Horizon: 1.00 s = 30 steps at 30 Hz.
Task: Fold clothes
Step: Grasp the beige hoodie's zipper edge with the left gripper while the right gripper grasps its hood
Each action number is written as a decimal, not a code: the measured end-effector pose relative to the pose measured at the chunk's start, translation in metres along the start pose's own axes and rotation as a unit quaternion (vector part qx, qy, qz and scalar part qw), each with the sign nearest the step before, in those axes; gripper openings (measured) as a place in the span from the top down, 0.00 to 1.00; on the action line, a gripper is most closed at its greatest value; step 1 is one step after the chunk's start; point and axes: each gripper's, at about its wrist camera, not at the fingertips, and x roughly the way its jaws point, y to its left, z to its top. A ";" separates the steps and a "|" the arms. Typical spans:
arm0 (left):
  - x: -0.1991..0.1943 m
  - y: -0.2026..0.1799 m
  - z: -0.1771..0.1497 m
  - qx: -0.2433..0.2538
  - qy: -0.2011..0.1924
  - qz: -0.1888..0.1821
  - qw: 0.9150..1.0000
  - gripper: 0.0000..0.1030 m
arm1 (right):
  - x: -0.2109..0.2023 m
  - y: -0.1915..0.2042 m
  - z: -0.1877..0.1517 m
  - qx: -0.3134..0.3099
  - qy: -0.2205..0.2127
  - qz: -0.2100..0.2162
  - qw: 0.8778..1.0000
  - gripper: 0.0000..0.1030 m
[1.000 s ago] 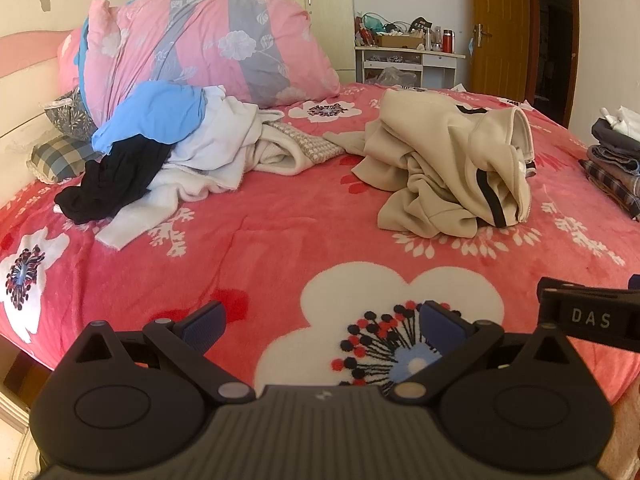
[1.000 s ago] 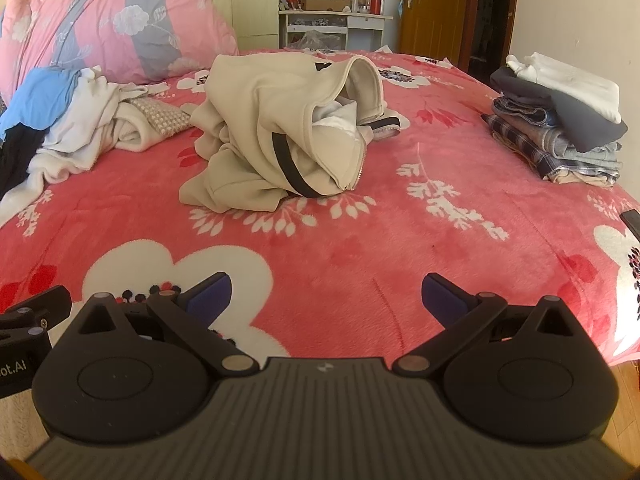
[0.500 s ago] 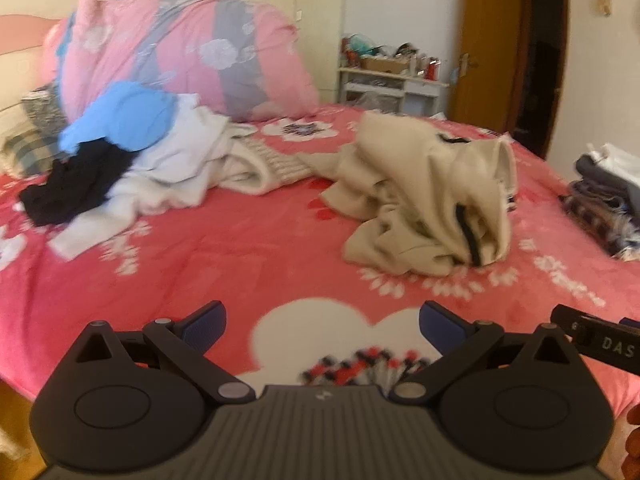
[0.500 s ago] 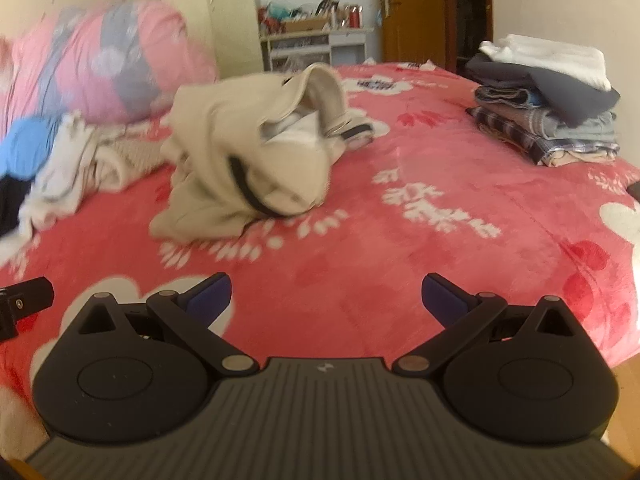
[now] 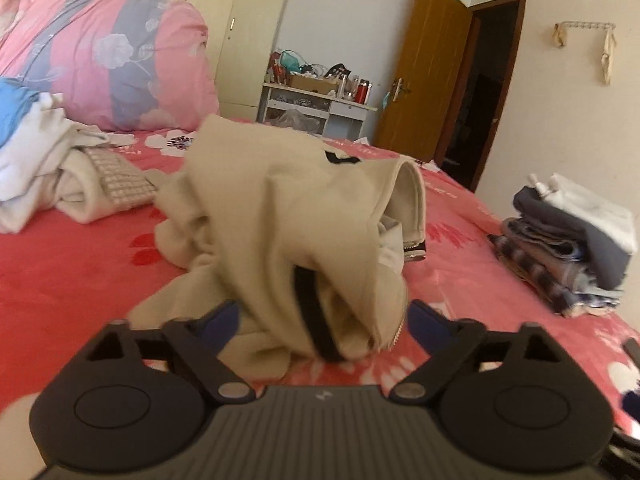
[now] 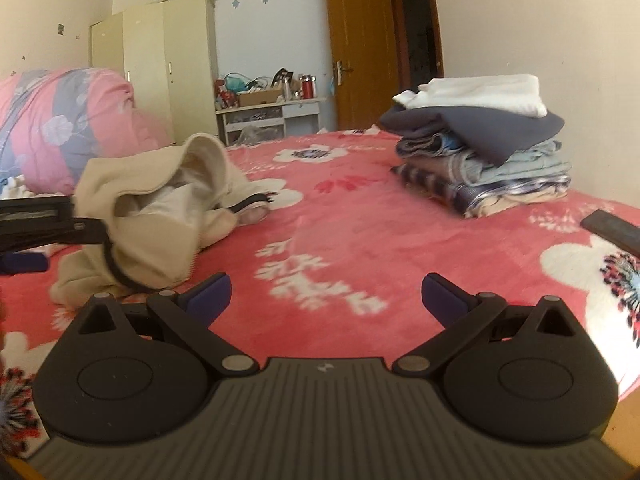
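A crumpled beige jacket (image 5: 280, 208) with black trim lies in a heap on the red flowered bed (image 5: 60, 272). My left gripper (image 5: 324, 316) has its blue fingertips on either side of the jacket's near lower fold. Its jaws are closing, with the fabric between them; the pads do not clearly press on it. In the right wrist view the same jacket (image 6: 160, 208) sits to the left, with the left gripper's black body (image 6: 40, 224) reaching in beside it. My right gripper (image 6: 326, 292) stands open over bare blanket, nothing between its fingers.
A stack of folded clothes (image 6: 488, 152) stands on the bed's right side. A loose pile of white, cream and blue garments (image 5: 48, 168) lies at the left by a pink quilt (image 5: 100, 52). A flat black object (image 6: 612, 230) rests near the right edge.
Both grippers have moved forward over the bed towards the beige jacket. The left one has reached its near fold and its jaws have narrowed around it. The right stays open.
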 end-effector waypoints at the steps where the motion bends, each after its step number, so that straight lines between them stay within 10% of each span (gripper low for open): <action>1: 0.008 -0.003 -0.001 -0.004 0.002 0.006 1.000 0.36 | 0.003 -0.003 0.000 -0.005 -0.006 -0.002 1.000 0.01; 9: 0.008 0.006 -0.004 -0.033 -0.053 0.030 0.998 0.78 | 0.062 0.009 0.052 -0.075 -0.081 0.090 0.990 0.01; 16: -0.007 0.028 0.011 -0.039 -0.078 0.050 0.995 0.79 | 0.184 0.087 0.108 -0.192 -0.068 0.210 0.956 0.08; 21: 0.006 0.034 0.014 -0.030 -0.053 0.035 0.998 0.62 | 0.268 0.139 0.116 -0.279 -0.034 0.168 0.945 0.52; 24: 0.013 0.032 0.013 -0.027 -0.049 0.026 0.998 0.55 | 0.267 0.144 0.140 -0.254 -0.091 0.134 0.954 0.81; 30: 0.020 0.020 0.015 -0.038 -0.077 0.026 0.996 0.54 | 0.176 0.141 0.179 -0.202 -0.260 0.100 0.939 0.84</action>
